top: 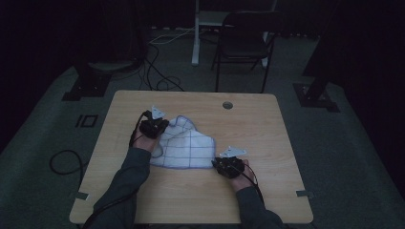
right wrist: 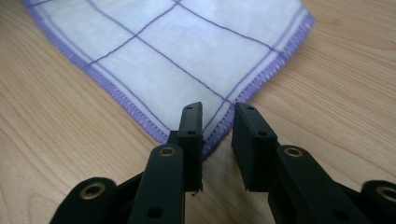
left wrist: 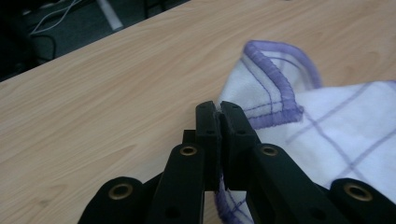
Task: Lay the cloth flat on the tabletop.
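My left gripper (left wrist: 219,112) pinches the cloth (top: 186,143) hem; my right gripper (right wrist: 217,116), jaws parted, straddles the near-right corner: seat the hem deep before closing.

White cloth (top: 184,145) with purple grid lines and purple stitched hem, spread near the middle of the light wooden worktop (top: 248,124). Mostly flat, far edge rumpled, one hemmed corner folded over. Left edge pinched between the closed jaws of the left hand-held gripper (left wrist: 218,114). Near right corner lying flat between the parted jaws of the right hand-held gripper (right wrist: 217,122).
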Demonstrator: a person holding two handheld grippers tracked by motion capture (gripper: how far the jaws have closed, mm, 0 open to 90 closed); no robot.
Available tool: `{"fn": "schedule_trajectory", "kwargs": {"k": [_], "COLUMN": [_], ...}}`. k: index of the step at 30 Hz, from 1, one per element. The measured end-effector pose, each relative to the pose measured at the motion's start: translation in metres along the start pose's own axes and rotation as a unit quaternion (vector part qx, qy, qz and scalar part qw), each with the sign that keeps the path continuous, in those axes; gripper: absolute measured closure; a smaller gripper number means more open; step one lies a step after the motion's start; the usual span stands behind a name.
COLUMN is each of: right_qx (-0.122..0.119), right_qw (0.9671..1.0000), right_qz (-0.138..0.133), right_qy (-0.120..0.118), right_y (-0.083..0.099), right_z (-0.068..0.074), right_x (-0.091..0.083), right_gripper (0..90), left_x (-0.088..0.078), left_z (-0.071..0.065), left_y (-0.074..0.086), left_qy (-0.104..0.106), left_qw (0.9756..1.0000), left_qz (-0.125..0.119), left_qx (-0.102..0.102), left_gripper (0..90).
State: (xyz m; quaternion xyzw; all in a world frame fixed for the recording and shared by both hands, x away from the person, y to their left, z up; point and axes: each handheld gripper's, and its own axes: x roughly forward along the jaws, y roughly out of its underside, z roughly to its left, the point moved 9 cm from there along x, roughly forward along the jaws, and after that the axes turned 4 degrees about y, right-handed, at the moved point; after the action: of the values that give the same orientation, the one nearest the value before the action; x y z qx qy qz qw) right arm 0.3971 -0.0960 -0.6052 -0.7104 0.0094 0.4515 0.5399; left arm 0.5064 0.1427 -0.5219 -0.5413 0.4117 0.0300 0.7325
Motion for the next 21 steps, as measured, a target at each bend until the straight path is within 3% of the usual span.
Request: {"fn": "schedule_trajectory", "kwargs": {"k": [7,12,17,21], "right_qx": [0.000,-0.001,-0.001,-0.001], "right_qw": [1.0000,1.0000,1.0000,1.0000], "right_qz": [0.003,0.005,0.006,0.007], "right_qy": [0.003,0.004,-0.001,-0.002], "right_y": [0.001,0.002,0.002,0.002], "right_z": [-0.003,-0.004,-0.002,-0.002], "right_x": [-0.001,-0.002,-0.003,-0.003], "right_gripper": [75.4,79.2,83.6,84.5], "left_x": [-0.008,-0.011,-0.013,-0.017], "left_z": [0.029,0.049,0.068,0.080], "left_y": [0.015,0.036,0.061,0.080], "left_qy": [-0.020,-0.030,-0.040,-0.045], "left_qw": [0.9994,0.9976,0.9946,0.9906], "left_qz": [0.005,0.012,0.021,0.026], "left_qx": [-0.029,-0.061,-0.094,-0.127], "left_gripper": [87.5,87.5,87.5,87.6]}}
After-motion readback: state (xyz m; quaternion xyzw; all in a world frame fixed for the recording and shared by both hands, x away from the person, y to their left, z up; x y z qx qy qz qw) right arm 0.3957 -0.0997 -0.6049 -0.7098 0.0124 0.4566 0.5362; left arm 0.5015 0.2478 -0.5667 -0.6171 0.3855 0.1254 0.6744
